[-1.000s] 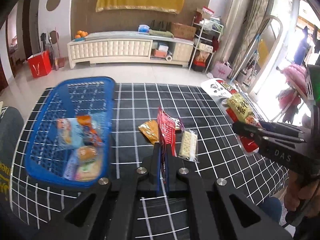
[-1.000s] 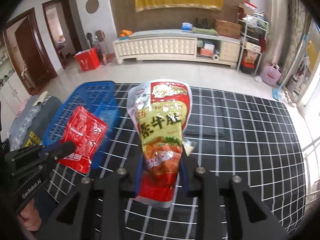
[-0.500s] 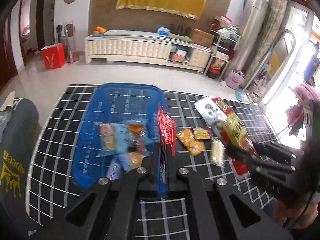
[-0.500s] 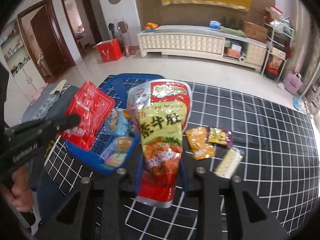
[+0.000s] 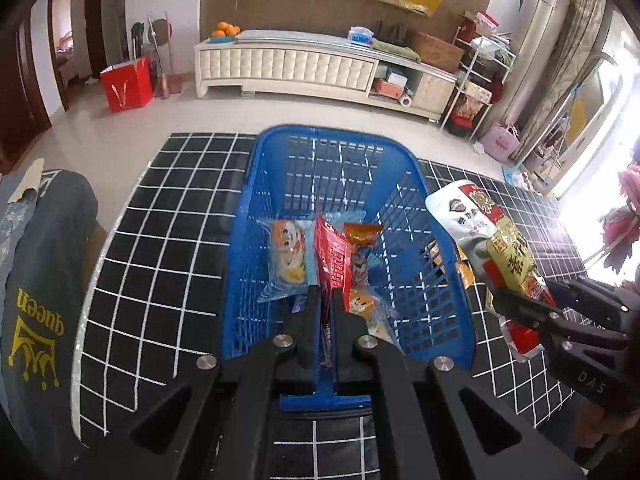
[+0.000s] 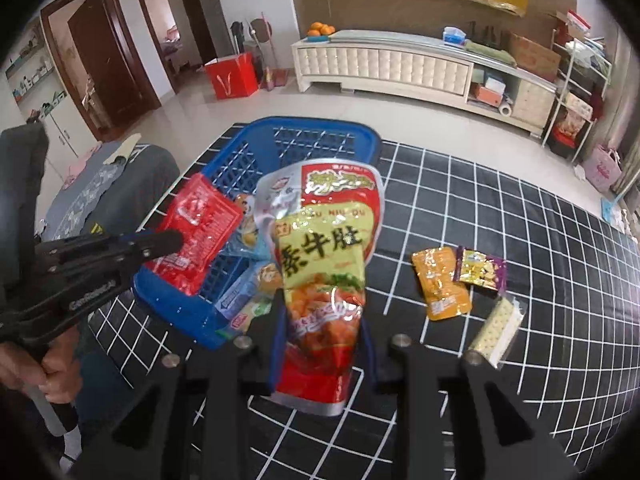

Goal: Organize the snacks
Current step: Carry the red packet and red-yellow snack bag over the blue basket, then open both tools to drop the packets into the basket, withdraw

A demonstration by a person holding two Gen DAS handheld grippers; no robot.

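Observation:
My left gripper [image 5: 327, 300] is shut on a thin red snack packet [image 5: 333, 258], held edge-on above the blue basket [image 5: 256, 216]. From the right wrist view the same packet [image 6: 192, 232] hangs over the basket's near left rim [image 6: 168, 292]. My right gripper [image 6: 322, 320] is shut on a large red and yellow snack pouch [image 6: 324, 248], held upright just right of the basket; it also shows in the left wrist view [image 5: 496, 240]. Several snack packets [image 5: 286, 258] lie in the basket.
On the black grid cloth [image 6: 500, 208] right of the basket lie an orange packet [image 6: 440, 284], a purple and yellow packet [image 6: 482, 270] and a clear cracker pack [image 6: 498, 328]. A grey cushioned seat [image 5: 36, 280] stands at the table's left edge.
Both grippers have moved left with their packets. The red packet now hangs over the basket, and the large pouch has come close to the basket's right side.

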